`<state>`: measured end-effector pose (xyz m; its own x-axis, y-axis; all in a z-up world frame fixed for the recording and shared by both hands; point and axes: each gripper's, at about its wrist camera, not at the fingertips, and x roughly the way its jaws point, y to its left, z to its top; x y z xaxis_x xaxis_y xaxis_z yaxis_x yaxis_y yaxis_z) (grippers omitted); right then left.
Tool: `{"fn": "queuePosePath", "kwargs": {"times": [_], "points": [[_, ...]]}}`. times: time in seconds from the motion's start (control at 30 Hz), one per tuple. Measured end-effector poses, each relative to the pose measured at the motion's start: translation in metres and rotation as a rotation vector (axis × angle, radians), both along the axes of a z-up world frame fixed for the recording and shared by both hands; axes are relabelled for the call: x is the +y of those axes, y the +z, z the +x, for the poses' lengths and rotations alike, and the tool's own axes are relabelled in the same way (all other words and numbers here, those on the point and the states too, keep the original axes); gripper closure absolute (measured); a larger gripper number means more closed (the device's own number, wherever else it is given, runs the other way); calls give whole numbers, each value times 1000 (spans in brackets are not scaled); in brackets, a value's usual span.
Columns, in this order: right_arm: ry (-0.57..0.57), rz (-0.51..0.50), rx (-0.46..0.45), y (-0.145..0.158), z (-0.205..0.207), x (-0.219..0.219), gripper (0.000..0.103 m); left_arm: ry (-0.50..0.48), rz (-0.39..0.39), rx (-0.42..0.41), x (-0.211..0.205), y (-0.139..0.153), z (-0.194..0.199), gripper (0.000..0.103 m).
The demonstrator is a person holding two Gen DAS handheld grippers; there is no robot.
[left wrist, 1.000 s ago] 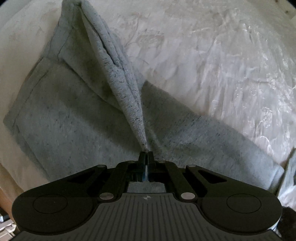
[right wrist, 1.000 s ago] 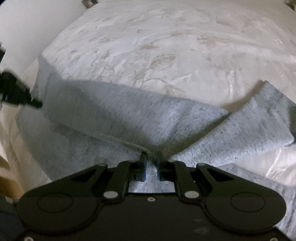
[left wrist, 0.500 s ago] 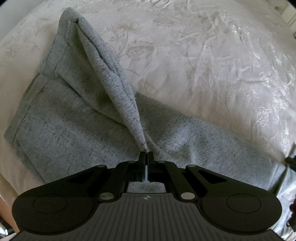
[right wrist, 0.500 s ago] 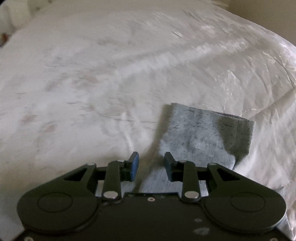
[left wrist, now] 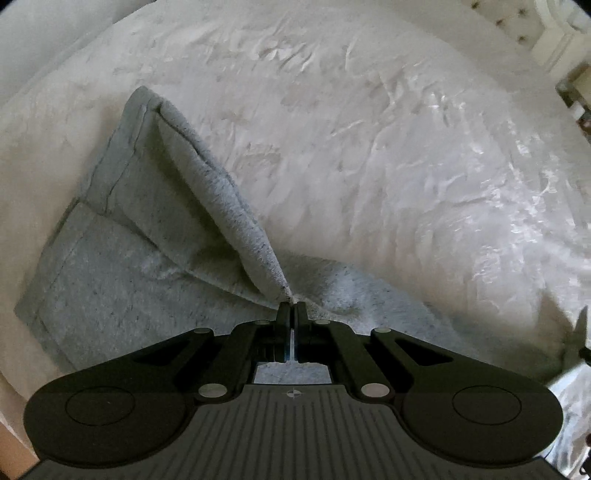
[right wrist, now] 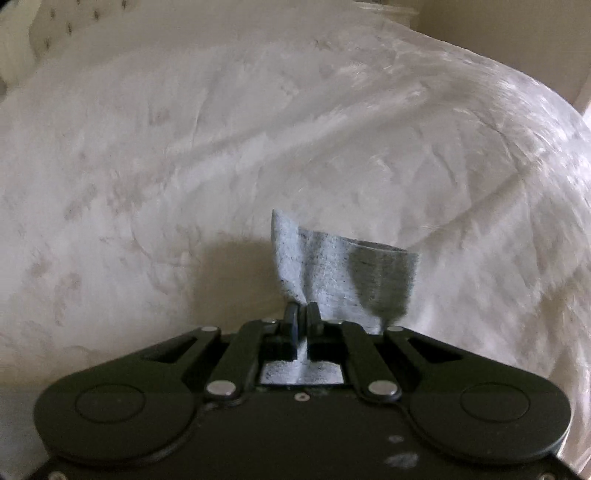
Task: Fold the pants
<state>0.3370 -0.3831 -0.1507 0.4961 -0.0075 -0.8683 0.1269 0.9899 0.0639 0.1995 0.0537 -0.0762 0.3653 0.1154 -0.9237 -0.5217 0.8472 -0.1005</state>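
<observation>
Grey heathered pants (left wrist: 122, 266) lie on a white embroidered bedspread (left wrist: 369, 147). In the left wrist view my left gripper (left wrist: 291, 308) is shut on a lifted edge of the pants; a taut ridge of cloth runs from the jaws up and left to a far corner. One leg stretches right toward the frame edge. In the right wrist view my right gripper (right wrist: 302, 310) is shut on the leg end of the pants (right wrist: 351, 273), which stands up bunched above the bed.
The bedspread (right wrist: 184, 147) fills both views. A tufted headboard (left wrist: 535, 22) shows at the top right of the left wrist view and a wall (right wrist: 498, 29) at the top right of the right wrist view.
The right gripper let go, opened over the leg end, then shut on it and lifted it. The left gripper stayed shut on the pants and drew back slightly.
</observation>
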Motion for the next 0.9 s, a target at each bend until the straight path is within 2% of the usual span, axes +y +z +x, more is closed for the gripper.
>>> {"fn": "queuePosePath", "kwargs": {"times": [0.13,0.23,0.4,0.53,0.7,0.8,0.9], "points": [[-38,-6,-62,16,-24,-16,99,4,-2,-21,-3,8,-10,102],[-105,61,-78,27,-43,-36,99,-2,-14,-42,-7,17,-23,102],[-163,63,-112,42,-95,-61,99,-84,12,-62,-23,33,-55,102],[-220,67,-29,22,-137,-75,99,-119,-3,21,-31,11,-77,102],[-318,113,119,-35,-166,-88,99,-95,-55,132,-24,-33,-82,102],[-348,142,117,-44,-179,-92,99,-93,-57,148,-22,-42,-77,102],[-336,161,73,-34,-183,-93,99,-123,-42,144,-25,-43,-74,102]]}}
